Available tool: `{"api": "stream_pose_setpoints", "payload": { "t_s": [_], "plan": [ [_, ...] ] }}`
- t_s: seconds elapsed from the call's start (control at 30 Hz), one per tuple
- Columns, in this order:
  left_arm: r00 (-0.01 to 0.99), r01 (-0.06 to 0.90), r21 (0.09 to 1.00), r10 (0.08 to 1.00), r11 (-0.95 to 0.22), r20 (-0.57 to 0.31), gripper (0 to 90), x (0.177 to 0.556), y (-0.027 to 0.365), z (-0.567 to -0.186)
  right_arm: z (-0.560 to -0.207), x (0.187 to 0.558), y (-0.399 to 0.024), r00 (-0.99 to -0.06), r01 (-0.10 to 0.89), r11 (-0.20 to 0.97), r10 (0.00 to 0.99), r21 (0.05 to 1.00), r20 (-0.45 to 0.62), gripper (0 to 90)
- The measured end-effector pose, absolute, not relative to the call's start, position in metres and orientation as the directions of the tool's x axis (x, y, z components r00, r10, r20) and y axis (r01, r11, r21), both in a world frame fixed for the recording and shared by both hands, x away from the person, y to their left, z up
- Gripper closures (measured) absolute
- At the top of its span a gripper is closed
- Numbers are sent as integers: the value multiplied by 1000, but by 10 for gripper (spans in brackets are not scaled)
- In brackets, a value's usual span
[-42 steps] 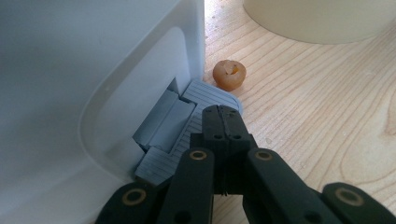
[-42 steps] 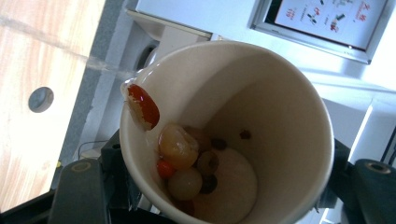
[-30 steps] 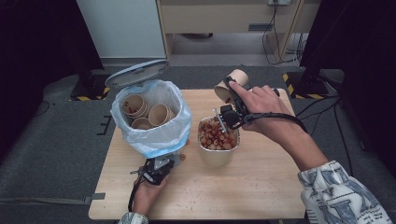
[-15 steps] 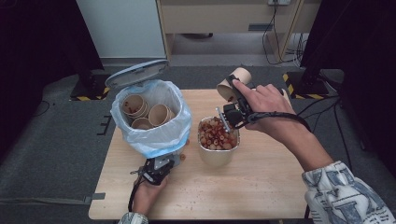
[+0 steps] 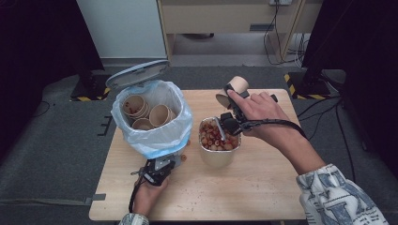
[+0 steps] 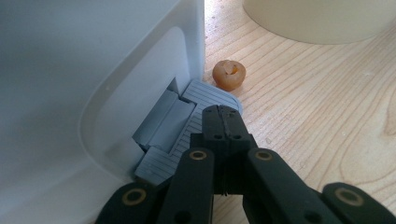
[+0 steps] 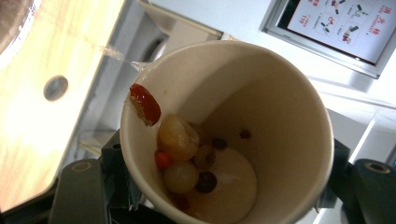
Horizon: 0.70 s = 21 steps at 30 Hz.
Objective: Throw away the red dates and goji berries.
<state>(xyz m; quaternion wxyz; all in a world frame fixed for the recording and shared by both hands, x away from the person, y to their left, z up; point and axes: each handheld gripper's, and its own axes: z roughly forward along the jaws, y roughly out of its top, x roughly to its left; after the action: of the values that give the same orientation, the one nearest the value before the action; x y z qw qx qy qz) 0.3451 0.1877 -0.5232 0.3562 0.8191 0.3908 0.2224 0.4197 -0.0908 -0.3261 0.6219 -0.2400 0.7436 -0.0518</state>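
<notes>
Two claws in play. Nearest, left claw [image 6: 223,122] jaws together, nothing between them, tips resting on the grey ridged pedal [image 6: 187,128] at the foot of the white bin [image 5: 155,140]; the bin wall blocks everything on that side of the left gripper view. One stray brown fruit [image 6: 229,74] lies on the bench [image 5: 263,187] just beside the pedal. Mid bench, a tub [image 5: 218,157] heaped with red and tan fruit sits beside the bin. Right claw [image 5: 224,123] is clamped on a paper cup [image 7: 261,130], tipped mouth-down over the tub; a few fruits [image 7: 180,154] cling inside, a red one [image 7: 145,105] at the rim. The cup hides the right jaw tips. Farther off, the bag-lined bin holds used cups [image 5: 159,115], lid [image 5: 137,73] up. Another cup [image 5: 234,89] sits behind the right hand [image 5: 260,112], partly covered.
</notes>
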Motion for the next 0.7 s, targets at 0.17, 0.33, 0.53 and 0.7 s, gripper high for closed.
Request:
{"api": "stream_pose_setpoints", "payload": {
  "t_s": [0.17, 0.33, 0.53, 0.7],
  "plan": [
    [595, 482, 757, 799, -442, 88, 899, 345, 187, -523, -329, 419, -90, -108, -301, 864, -452, -404, -886, 299],
    [596, 482, 757, 798, -441, 86, 900, 345, 188, -523, -352, 417, -88, -117, -317, 792, -579, -522, -807, 299],
    [596, 482, 757, 799, -441, 86, 899, 345, 188, -523, -347, 417, -90, -122, -321, 812, -546, -488, -829, 299],
    [596, 480, 758, 798, -442, 87, 899, 345, 188, -523, -340, 419, -91, -131, -303, 854, -477, -423, -869, 298]
  ]
}}
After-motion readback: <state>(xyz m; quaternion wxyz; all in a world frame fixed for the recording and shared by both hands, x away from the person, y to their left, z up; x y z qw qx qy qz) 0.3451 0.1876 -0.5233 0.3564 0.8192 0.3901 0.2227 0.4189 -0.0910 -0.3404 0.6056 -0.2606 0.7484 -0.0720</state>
